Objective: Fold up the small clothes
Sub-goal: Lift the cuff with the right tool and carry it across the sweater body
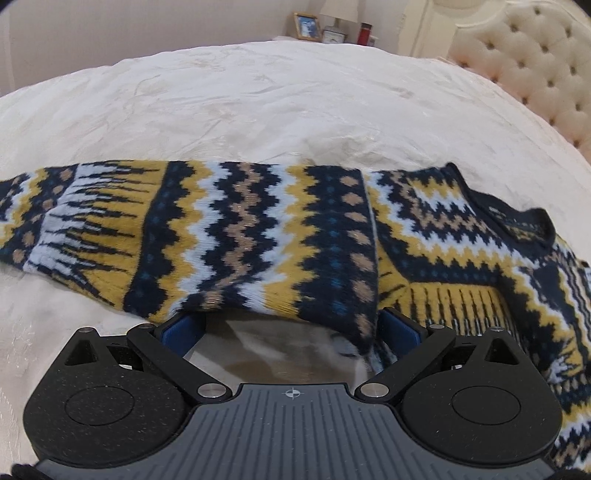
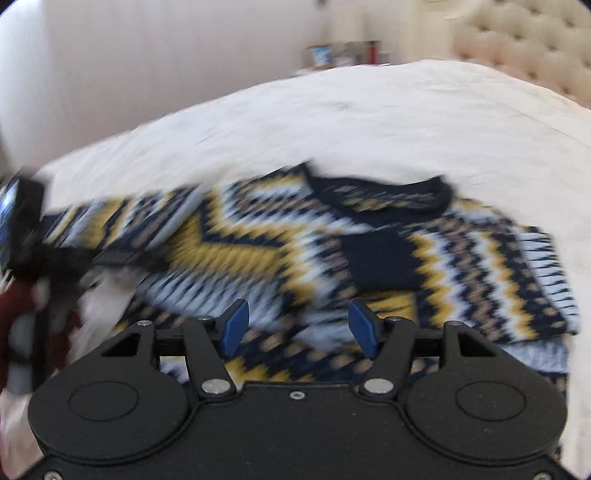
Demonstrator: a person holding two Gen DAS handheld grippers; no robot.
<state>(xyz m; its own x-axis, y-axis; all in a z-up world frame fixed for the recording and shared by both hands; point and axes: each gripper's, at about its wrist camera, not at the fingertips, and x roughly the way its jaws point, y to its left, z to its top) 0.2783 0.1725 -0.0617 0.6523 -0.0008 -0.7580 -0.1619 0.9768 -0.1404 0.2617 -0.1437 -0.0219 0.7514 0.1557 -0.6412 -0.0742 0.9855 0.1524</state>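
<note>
**Patterned sweater spread across the bed, both grippers spread wide**

Nearest in the left wrist view, the left gripper [image 1: 288,325] has its blue fingers [image 1: 183,330] set wide apart, and their tips are tucked under the near edge of the sweater [image 1: 258,236], so the knit drapes over them and hides the ends. Nothing is pinched between them; pale bedding shows in the gap. In the right wrist view the right gripper [image 2: 299,328] also has its fingers [image 2: 234,326] wide apart, hovering over the sweater's [image 2: 295,258] lower part with nothing held.

At the left edge of the right wrist view, a dark blurred object [image 2: 22,229] with a blue patch overlaps the sweater's left end, and dark red fabric [image 2: 14,317] sits below it; motion blur keeps either from being identified.

The sweater is a knit of navy, mustard, white and tan zigzag bands with dotted stripes. It lies on the white bedspread [image 1: 295,110], its long axis running left to right across both views. One sleeve [image 1: 85,229] stretches left in the left wrist view; the navy-trimmed neckline [image 2: 384,199] faces the far side of the bed.

Beyond, a tufted cream headboard [image 1: 535,66] rises at the right, and a nightstand holds a picture frame [image 1: 307,26], a small clock [image 1: 334,36], a red bottle [image 1: 365,33] and a lamp [image 1: 340,11].
</note>
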